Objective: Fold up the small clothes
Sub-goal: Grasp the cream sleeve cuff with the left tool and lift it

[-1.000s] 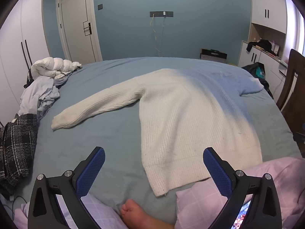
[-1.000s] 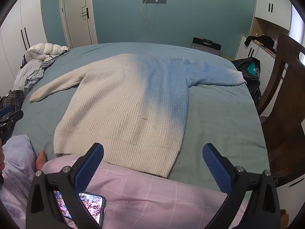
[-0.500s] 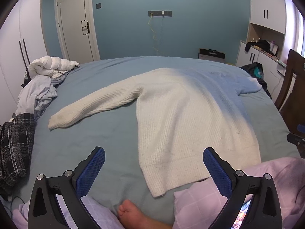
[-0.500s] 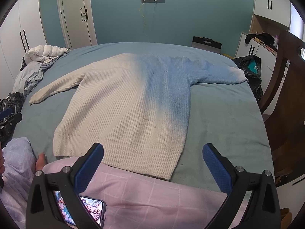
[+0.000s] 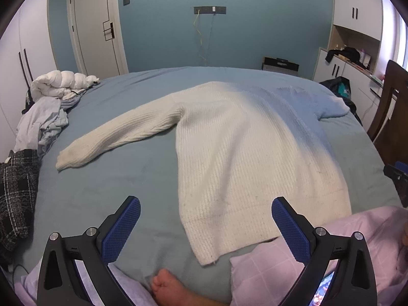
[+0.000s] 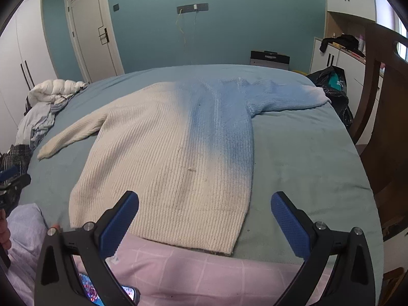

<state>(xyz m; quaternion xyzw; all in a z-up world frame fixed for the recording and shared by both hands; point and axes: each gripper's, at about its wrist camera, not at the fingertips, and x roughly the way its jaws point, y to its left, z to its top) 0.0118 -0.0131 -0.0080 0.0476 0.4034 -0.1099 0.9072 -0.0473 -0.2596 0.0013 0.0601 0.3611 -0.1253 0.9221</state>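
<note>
Since the earlier frames both cameras have crept slightly nearer the bed; the sweater has not shifted. At far left, a dark plaid garment [image 5: 15, 193] lies at the bed's edge, with a pile of pale grey clothing [image 5: 42, 122] and a rolled white duvet [image 5: 61, 83] beyond it. The left gripper [image 5: 206, 225] hovers above the near edge of the bed [image 5: 107, 178], its blue pads spread wide with nothing between them. A bare foot [image 5: 165, 287] rests on the sheet below it, between legs in pink checked fabric [image 5: 267, 267]. The cream ribbed sweater [image 5: 242, 153] lies flat and unfolded in the middle of the bed, hem toward the person, one sleeve stretched out to the left, the other to the right; its right side sits in bluish shade. The right gripper [image 6: 205, 216] hangs over the hem, fingers likewise wide apart and empty. A phone [image 6: 109, 292] lies on the pink lap beneath it. A wooden chair [image 6: 382, 127] stands at the bed's right side.
</note>
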